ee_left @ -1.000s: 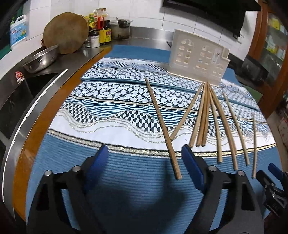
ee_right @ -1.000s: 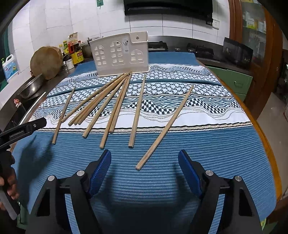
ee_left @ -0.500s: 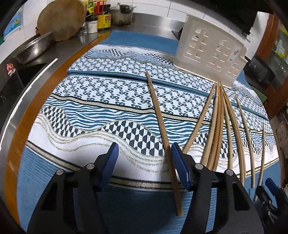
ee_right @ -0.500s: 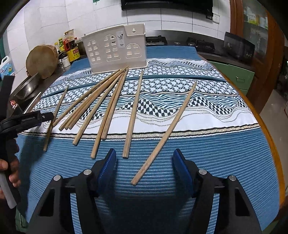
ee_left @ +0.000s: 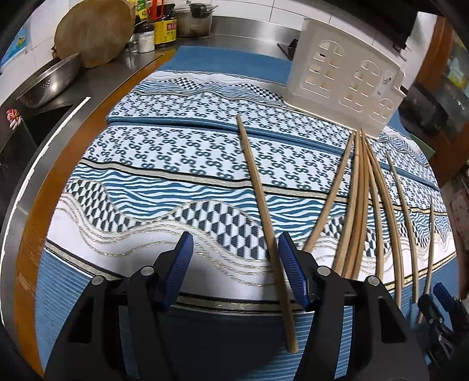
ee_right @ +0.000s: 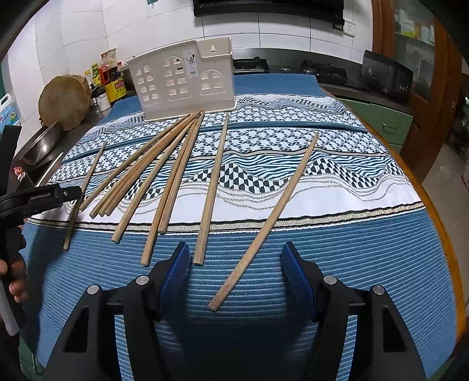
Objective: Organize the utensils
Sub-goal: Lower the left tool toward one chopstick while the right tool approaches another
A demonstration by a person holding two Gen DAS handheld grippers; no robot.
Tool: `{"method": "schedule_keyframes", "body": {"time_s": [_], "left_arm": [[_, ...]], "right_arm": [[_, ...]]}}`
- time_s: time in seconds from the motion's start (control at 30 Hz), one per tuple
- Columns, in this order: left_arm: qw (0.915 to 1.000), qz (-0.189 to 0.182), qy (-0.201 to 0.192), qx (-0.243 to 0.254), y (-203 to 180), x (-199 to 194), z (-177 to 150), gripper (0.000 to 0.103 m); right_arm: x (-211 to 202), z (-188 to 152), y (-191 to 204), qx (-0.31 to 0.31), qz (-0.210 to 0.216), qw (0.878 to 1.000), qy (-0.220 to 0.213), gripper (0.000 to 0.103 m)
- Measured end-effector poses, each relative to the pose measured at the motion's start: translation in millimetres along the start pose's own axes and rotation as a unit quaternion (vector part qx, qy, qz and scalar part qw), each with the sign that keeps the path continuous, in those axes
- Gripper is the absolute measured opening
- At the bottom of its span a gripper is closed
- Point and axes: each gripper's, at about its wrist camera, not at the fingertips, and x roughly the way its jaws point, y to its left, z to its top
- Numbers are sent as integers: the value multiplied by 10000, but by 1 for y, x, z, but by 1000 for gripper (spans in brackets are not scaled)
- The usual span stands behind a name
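Observation:
My left gripper (ee_left: 236,268) is open low over the patterned cloth. A lone wooden chopstick (ee_left: 258,190) runs between its jaws, close beside the right pad (ee_left: 290,272), which does not grip it. My right gripper (ee_right: 236,271) is open too. The near end of a slanted chopstick (ee_right: 263,225) lies between its jaws, and another chopstick (ee_right: 212,181) ends just ahead of its left pad (ee_right: 176,268). Several more chopsticks (ee_right: 158,164) fan out towards a white slotted utensil holder (ee_right: 184,82), which also stands at the back right in the left wrist view (ee_left: 346,85).
The blue and white cloth (ee_right: 337,181) covers a round wooden table (ee_left: 35,211). Beyond its left side are a sink (ee_left: 38,126), a metal colander (ee_left: 49,82), a round chopping block (ee_left: 93,32) and bottles (ee_left: 167,26). A hand (ee_right: 14,278) holds the left gripper.
Both grippers have narrowed their jaws and moved forward over the cloth. The lone chopstick now reaches further between the left jaws, and the slanted chopstick's end has come between the right jaws.

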Motion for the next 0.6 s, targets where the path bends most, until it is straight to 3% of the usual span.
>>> {"method": "schedule_keyframes", "body": {"time_s": [0.1, 0.3, 0.6], "left_arm": [[9989, 397, 9, 257, -12, 6, 0, 61], [9972, 579, -11, 469, -3, 0, -5, 58], [9969, 450, -174, 629, 12, -8, -16, 56]], "right_arm": [[1, 1, 1, -14, 24, 10000, 13, 64], [2, 0, 0, -40, 24, 10000, 29, 62], [4, 1, -5, 79, 13, 10000, -2, 46]]}}
